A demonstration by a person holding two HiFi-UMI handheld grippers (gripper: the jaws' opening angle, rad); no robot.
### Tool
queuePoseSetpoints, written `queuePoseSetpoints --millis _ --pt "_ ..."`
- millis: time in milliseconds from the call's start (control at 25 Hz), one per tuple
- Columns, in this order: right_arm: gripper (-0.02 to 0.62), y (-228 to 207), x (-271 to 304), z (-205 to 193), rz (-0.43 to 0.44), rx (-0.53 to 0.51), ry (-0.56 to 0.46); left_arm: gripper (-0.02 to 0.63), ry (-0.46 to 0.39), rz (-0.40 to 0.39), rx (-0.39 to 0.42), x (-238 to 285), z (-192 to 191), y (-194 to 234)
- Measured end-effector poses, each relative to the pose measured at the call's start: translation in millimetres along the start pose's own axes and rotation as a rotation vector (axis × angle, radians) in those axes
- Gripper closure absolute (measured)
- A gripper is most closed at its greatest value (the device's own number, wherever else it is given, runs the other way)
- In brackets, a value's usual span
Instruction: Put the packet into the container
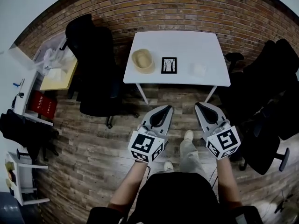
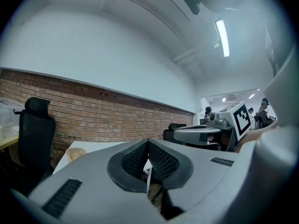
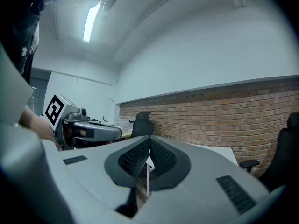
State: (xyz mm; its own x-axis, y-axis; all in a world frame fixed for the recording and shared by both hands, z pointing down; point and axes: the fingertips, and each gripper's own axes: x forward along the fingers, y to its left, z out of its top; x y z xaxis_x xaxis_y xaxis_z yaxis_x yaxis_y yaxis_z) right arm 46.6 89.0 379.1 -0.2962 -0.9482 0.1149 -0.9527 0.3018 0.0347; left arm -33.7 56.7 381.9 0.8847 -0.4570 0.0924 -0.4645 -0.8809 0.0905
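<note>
A white table (image 1: 210, 55) stands against the brick wall. On it, from left to right, lie a beige bowl-shaped container (image 1: 142, 59), a black-framed card (image 1: 169, 65) and a pale packet (image 1: 199, 69). Both grippers hover over the wooden floor, short of the table's near edge, and point towards it. My left gripper (image 1: 167, 108) is shut and holds nothing; its jaws meet in the left gripper view (image 2: 148, 142), where the container (image 2: 75, 154) shows low at the left. My right gripper (image 1: 199, 105) is also shut and empty, with its tips together (image 3: 149, 138).
A black office chair (image 1: 96, 64) stands left of the table, and more black chairs (image 1: 271, 78) crowd the right. A cluttered desk (image 1: 58, 76) and a red box (image 1: 43, 104) are at the far left. The person's shoe (image 1: 188, 135) shows on the floor between the grippers.
</note>
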Motion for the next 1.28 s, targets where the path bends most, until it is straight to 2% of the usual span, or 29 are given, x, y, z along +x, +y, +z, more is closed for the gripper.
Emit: queuePoseSetpoints --millis 400,760,1040,1280 --pt "0.589 -87 73 -2 0.011 0.014 -0.007 0.598 0.013 0.024 -0.009 92 6 56" --pt "0.589 -177 123 -1 0.018 0.025 0.005 0.598 0.034 0.024 0.019 187 23 85" --pt "0.589 -224 162 -9 0.053 0.026 0.045 0.598 0.048 0.082 0.003 233 27 115" --pt "0.589 -249 181 -25 0.117 0.046 0.059 0.598 0.071 0.121 -0.008 262 21 131"
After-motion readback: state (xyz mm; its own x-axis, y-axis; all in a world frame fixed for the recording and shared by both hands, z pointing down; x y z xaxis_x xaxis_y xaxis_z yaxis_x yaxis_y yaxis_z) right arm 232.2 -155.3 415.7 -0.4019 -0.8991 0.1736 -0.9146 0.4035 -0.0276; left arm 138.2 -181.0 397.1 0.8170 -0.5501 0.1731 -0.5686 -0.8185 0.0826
